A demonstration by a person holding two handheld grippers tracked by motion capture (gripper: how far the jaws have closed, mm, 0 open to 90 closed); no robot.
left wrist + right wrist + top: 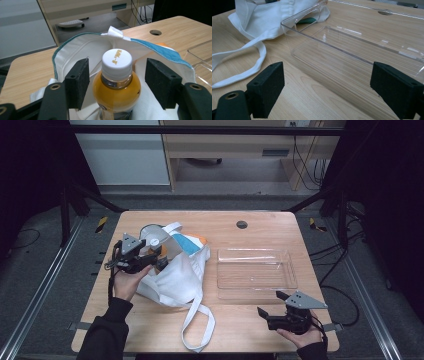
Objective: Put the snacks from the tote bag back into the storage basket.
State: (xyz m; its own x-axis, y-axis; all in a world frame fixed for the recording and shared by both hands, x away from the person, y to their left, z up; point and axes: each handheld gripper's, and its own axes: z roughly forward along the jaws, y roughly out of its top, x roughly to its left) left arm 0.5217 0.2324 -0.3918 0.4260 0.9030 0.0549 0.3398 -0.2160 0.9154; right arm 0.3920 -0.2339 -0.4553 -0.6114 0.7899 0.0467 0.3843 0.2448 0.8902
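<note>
Your left gripper (117, 82) stood with its jaws apart on either side of the orange-drink bottle (116, 87), a gap showing at each foam pad, the white-capped bottle sitting in the mouth of the soft white cloth bag (177, 270) at centre left of the high view. Your right gripper (332, 92) was spread wide and empty over bare wood at the lower right, just short of the clear plastic tray (352, 47), near the table (240, 325) front edge.

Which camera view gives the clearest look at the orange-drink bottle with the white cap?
The left gripper view: the orange-drink bottle with the white cap stands close up between the open jaws, inside the white cloth bag. In the high view its white cap is small. The right gripper view faces the clear plastic tray.
</note>
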